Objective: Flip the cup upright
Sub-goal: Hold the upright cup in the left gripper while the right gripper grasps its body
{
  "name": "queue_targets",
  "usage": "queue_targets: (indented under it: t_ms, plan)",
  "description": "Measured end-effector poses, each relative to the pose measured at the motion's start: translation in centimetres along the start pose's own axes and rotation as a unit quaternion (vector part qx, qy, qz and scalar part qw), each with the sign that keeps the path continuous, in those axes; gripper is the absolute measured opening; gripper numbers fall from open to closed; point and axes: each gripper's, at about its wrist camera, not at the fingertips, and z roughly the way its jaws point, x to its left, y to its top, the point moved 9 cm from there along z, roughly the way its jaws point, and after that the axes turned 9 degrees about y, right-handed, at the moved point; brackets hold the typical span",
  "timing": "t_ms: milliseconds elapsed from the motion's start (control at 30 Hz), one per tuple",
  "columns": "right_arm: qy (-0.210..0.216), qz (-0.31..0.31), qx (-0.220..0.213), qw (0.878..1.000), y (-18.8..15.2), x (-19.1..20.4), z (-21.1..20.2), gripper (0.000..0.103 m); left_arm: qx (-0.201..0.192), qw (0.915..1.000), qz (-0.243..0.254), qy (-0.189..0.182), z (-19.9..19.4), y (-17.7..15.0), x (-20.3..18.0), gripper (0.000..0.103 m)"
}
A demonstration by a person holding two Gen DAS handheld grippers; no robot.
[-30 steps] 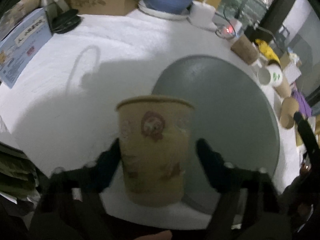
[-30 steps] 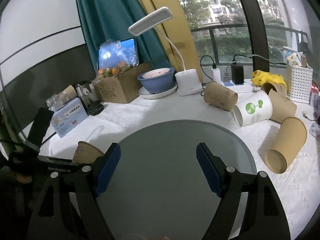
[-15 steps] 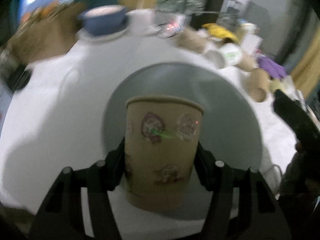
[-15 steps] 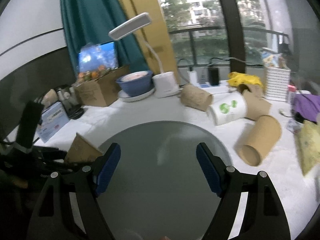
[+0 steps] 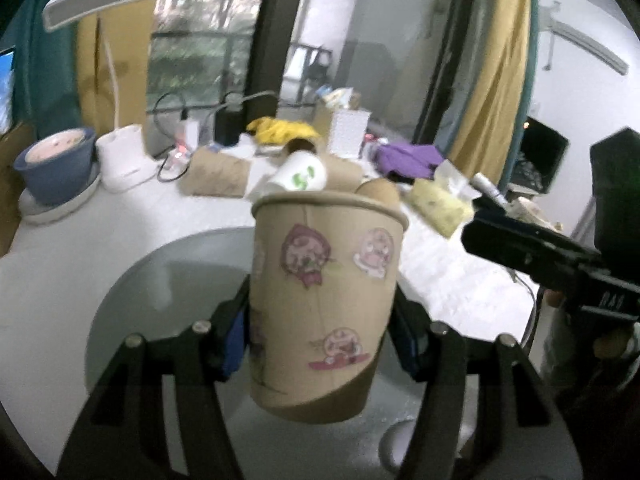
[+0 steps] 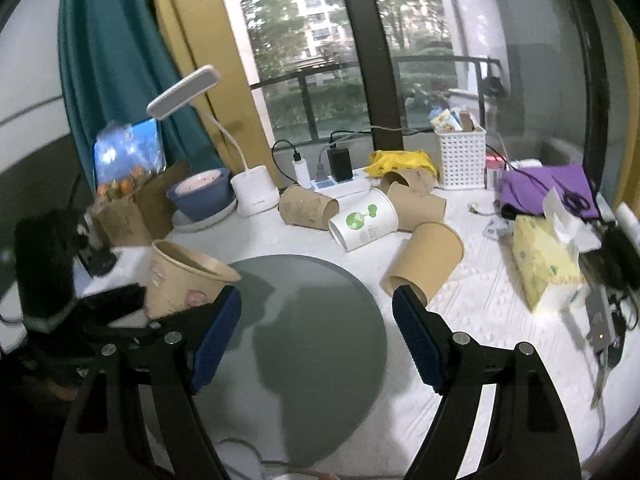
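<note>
My left gripper (image 5: 320, 320) is shut on a brown paper cup with cartoon stickers (image 5: 324, 296). The cup is mouth up and held above the round grey mat (image 5: 160, 304). The same cup (image 6: 184, 280) shows at the left of the right wrist view, tilted a little, over the mat's (image 6: 312, 344) left edge. My right gripper (image 6: 316, 316) is open and empty above the mat. In the left wrist view the right gripper's black body (image 5: 560, 264) sits at the right.
Several paper cups lie on their sides behind the mat: plain brown ones (image 6: 424, 260) (image 6: 308, 210) and a white one with a green logo (image 6: 364, 220). A desk lamp (image 6: 256, 192), blue bowl (image 6: 204, 192), white basket (image 6: 460, 156) and yellow tissue pack (image 6: 540, 256) stand around.
My left gripper has closed on the cup, lifted it and swung right over the mat, its view tilting up toward the window. The right gripper has turned a little right, still open.
</note>
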Motion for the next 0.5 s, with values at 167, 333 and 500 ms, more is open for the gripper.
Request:
queue_targets:
  t_ms: [167,333,500]
  plan:
    - [0.012,0.009,-0.001,1.000,-0.4,2.1,-0.1,0.081,-0.003,1.0000,0.002,-0.004,0.0,-0.6,-0.4,0.061]
    - [0.041,0.008,0.002,0.999,-0.3,4.8,0.1,0.081,-0.038,0.9992,-0.007,-0.008,-1.9,-1.1,-0.4,0.061]
    - [0.060,-0.002,0.000,0.998,0.2,7.1,-0.1,0.081,-0.061,0.9978,-0.014,-0.022,-3.1,-1.4,-0.4,0.061]
